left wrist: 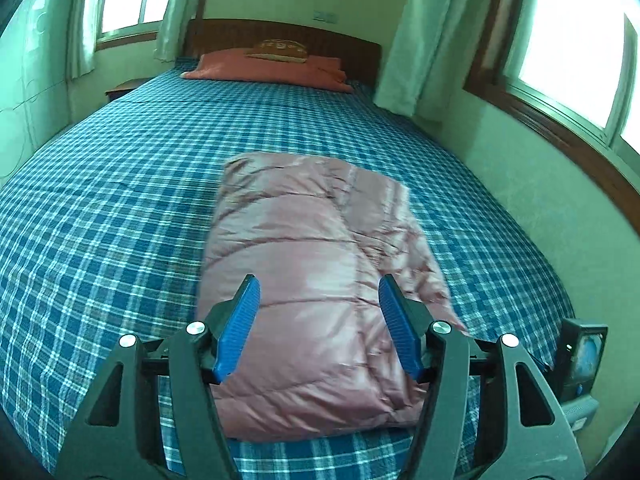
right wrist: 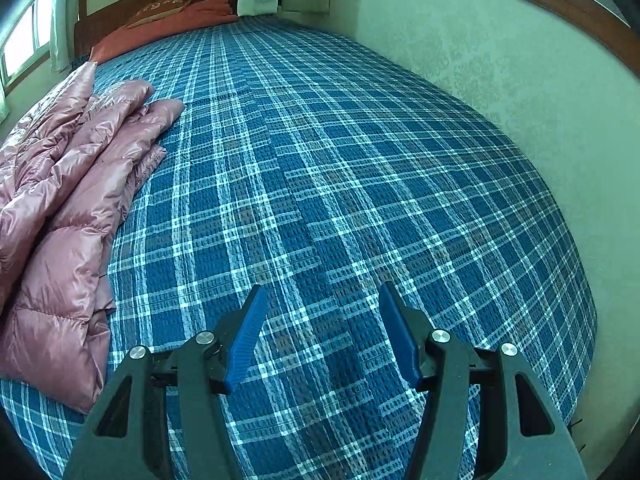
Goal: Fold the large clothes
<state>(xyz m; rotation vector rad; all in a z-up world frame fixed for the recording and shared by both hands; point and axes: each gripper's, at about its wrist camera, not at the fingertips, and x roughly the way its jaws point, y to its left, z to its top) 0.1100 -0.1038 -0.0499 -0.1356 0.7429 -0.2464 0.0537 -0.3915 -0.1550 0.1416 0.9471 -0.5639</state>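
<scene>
The left gripper is hanging above the near end of the pink puffer jacket, its jaws standing wide apart and holding nothing; whether its blue pads are brushing the fabric or floating clear of it cannot be told from the left wrist view. The jacket is lying folded into a long, thick bundle on the bed, running lengthwise away from the gripper toward the head of the bed, with a looser layer spilling out along its right side. At the right edge of that view a small dark device is sitting near the bed's corner.

The right gripper is hovering over the bare plaid bedspread to the right of the jacket, well apart from it, jaws likewise spread wide with nothing between them. In this view the jacket is showing its stacked, quilted edges along the left side.

Farther off, a red pillow is resting against the wooden headboard. Pale curtains are hanging beside bright windows, and a light patterned wall is running close along the bed's right side.
</scene>
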